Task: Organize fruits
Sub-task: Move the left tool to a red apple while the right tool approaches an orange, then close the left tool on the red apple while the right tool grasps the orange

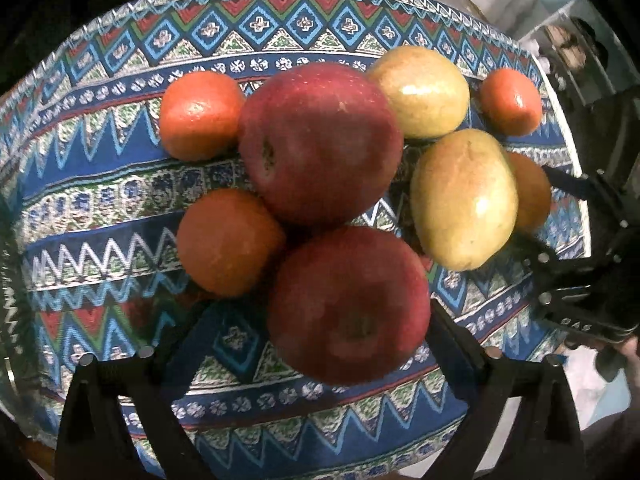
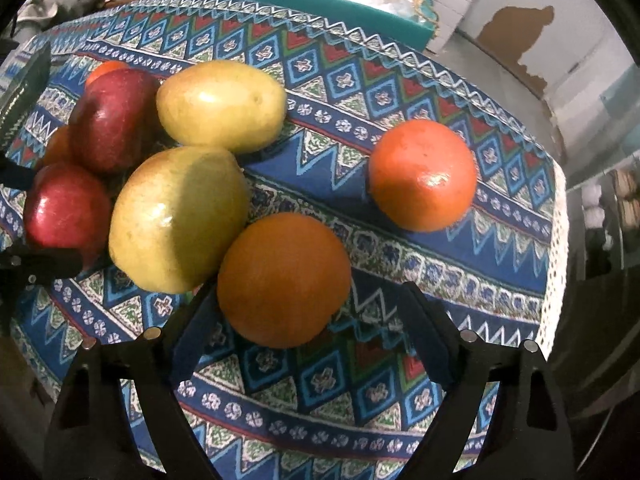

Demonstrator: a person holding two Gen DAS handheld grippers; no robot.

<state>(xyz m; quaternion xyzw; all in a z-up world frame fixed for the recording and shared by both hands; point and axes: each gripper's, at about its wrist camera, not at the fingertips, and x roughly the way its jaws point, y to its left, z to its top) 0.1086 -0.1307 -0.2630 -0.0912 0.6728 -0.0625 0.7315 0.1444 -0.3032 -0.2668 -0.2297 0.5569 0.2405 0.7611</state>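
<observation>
- My left claw [image 1: 310, 344] is spread, straddling the near apple [image 1: 348, 304] low in its frame; nothing pinched.
- My right claw [image 2: 304, 312] is spread around the orange [image 2: 284, 280], bottom centre; pads not touching.
- Both fruits sit on the cloth-covered counter [image 2: 400, 400], one under each claw.

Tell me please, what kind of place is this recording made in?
Probably a room in a home, somewhat cluttered. Fruit lies on a table under a patterned tablecloth with a lace edge; behind it sits a teal box of plastic-wrapped things, and the white wall has peeling paint.
</observation>
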